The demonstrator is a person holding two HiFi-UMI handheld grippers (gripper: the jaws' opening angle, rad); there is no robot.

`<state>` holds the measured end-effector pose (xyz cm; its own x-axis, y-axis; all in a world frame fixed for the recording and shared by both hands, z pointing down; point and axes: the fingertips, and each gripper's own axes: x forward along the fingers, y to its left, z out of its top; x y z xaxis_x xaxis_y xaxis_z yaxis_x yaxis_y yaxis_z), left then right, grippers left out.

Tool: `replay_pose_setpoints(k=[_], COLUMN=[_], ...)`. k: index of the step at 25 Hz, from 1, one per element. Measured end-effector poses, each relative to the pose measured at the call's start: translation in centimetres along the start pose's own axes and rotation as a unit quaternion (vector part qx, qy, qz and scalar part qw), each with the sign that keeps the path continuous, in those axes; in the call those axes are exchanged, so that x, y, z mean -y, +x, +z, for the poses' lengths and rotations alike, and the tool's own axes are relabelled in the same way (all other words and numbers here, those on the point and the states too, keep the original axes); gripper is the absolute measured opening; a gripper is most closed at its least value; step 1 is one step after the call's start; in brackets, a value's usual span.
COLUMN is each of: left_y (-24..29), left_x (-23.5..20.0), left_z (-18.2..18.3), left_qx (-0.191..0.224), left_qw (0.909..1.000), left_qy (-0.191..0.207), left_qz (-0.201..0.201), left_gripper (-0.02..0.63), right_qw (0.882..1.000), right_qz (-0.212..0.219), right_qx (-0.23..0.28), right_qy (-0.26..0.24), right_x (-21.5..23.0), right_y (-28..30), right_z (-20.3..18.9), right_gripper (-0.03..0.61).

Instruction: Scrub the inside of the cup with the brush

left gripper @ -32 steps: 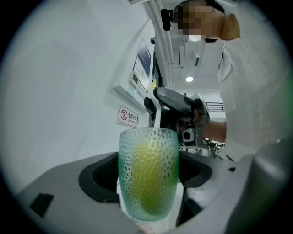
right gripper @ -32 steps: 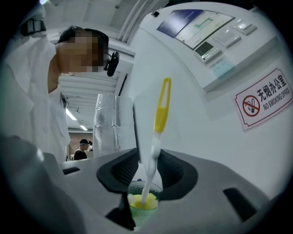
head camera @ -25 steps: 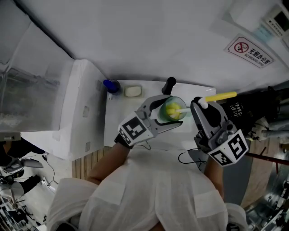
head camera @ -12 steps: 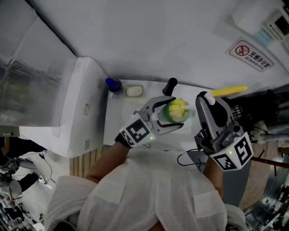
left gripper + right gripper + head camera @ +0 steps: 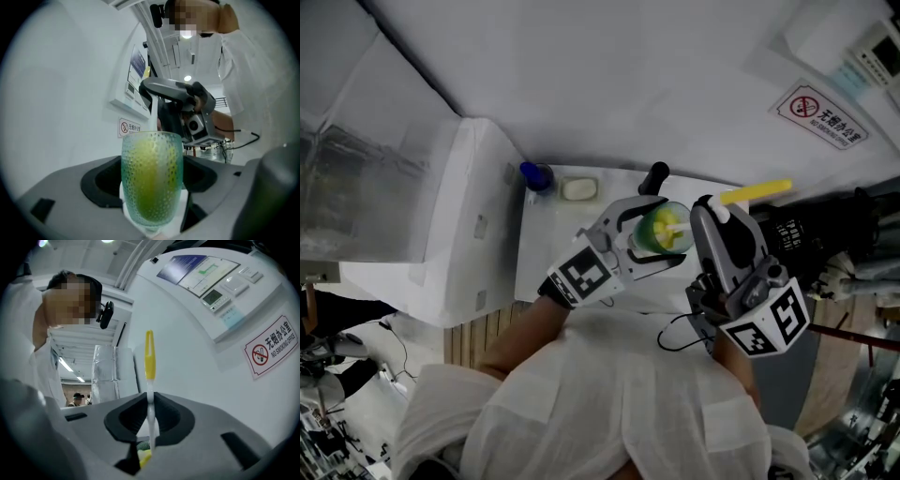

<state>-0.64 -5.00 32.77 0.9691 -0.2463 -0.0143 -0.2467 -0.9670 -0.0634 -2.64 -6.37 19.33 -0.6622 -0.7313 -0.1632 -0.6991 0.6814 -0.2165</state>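
Down into the cup [image 5: 643, 241] goes the brush [image 5: 756, 193] since half a second ago: its yellow head, which then stood up at the rim, now sits inside the glass. The right gripper [image 5: 719, 214] has also come in closer to the left one.

The left gripper [image 5: 651, 233] has its jaws closed on the sides of the dimpled green cup and holds it upright over the far half of the table [image 5: 546, 255]. The yellow head shows through the cup wall in the left gripper view.

The right gripper's jaws are pinched nearly together on the brush's thin white stem. The yellow handle end sticks out past them, toward the wall.

Along the table's far edge sit a blue object [image 5: 532, 175] at the left corner, a white block [image 5: 577, 189] just beside it, and a black knob [image 5: 654, 175] behind the cup.
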Motion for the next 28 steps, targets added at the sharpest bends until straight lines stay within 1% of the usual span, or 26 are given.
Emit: replay_pose_setpoints(k=[3, 8, 13, 18, 21, 25, 28], left_y=[0.0, 0.2, -0.1, -0.5, -0.5, -0.3, -0.3], left_x=[-0.1, -0.2, -0.8, -1.0, -0.8, -0.6, -0.6], left_z=[0.6, -0.1, -0.9, -2.0, -1.8, -1.2, -0.6], left_qx=[-0.007, -0.003, -0.012, -0.028, -0.027, -0.020, -0.013], left_qw=[1.0000, 1.0000, 0.9999, 0.9996, 0.9996, 0.9998, 0.9999], left_qy=[0.006, 0.005, 0.003, 0.003, 0.005, 0.009, 0.009], left_qz=[0.003, 0.003, 0.008, 0.008, 0.007, 0.004, 0.004], left_gripper=[0.351, 0.351, 0.351, 0.351, 0.351, 0.351, 0.351], right_qw=[1.000, 1.000, 1.000, 1.000, 0.999, 0.996, 0.994], right_qz=[0.000, -0.004, 0.007, 0.010, 0.017, 0.022, 0.024], right_qx=[-0.003, -0.010, -0.009, -0.003, -0.027, -0.081, -0.102], right_qy=[-0.005, -0.016, 0.004, 0.020, 0.004, -0.024, -0.033], right_x=[0.0, 0.2, 0.1, 0.8, 0.7, 0.0, -0.2], right_y=[0.1, 0.1, -0.1, -0.8, -0.6, 0.0, 0.4], right_z=[-0.5, -0.5, 1.0, 3.7, 3.7, 1.1, -0.6], right_gripper=[0.035, 0.035, 0.035, 0.035, 0.035, 0.035, 0.037])
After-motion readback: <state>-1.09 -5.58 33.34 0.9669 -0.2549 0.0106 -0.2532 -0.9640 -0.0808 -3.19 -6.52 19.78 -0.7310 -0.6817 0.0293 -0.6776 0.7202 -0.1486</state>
